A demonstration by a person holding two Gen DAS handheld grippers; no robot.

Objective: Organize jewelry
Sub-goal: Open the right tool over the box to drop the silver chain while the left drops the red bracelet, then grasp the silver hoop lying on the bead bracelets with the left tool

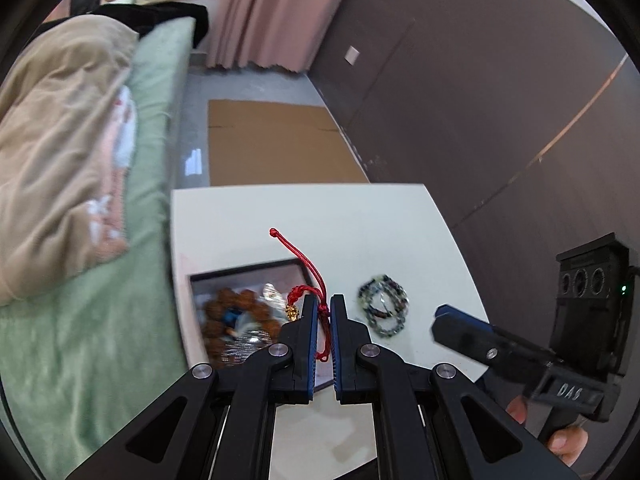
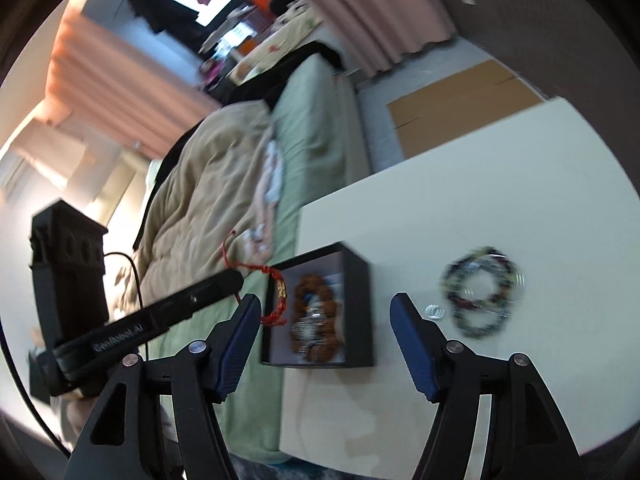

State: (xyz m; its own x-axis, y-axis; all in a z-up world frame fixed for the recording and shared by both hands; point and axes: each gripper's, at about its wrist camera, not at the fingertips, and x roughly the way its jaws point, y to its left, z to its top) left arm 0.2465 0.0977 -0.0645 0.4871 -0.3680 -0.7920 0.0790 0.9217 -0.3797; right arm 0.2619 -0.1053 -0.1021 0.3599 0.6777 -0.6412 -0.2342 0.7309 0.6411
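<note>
My left gripper (image 1: 324, 312) has its fingers nearly closed on the red cord (image 1: 318, 280), pinching the strands between the blue pads. The cord is held above the near corner of the box (image 2: 356, 276), its knotted tail (image 1: 273, 232) standing up and a small gold charm (image 1: 292, 312) hanging just beside the left finger. My right gripper (image 2: 324, 316) is wide open and holds nothing; it hovers over the tabletop (image 1: 360, 216) in front of the box.

I judge the cord very light and limp: it will sag and swing, and thin strands can slip out of smooth pads, so the grip belongs near the knotted braid by the charm, where there is some bulk.

Inside the box a brown bead bracelet (image 2: 314, 320) already lies on the lining, with something silvery among it that is too blurred to name. On the tabletop to the right, well apart from the box, lies a coil of dark mixed beads (image 2: 480, 292), and just beside it two small pale rings (image 2: 435, 311). The beads look heavier and slick; I would take them across the bunched strands. The rings are tiny and would likely skid.
</note>
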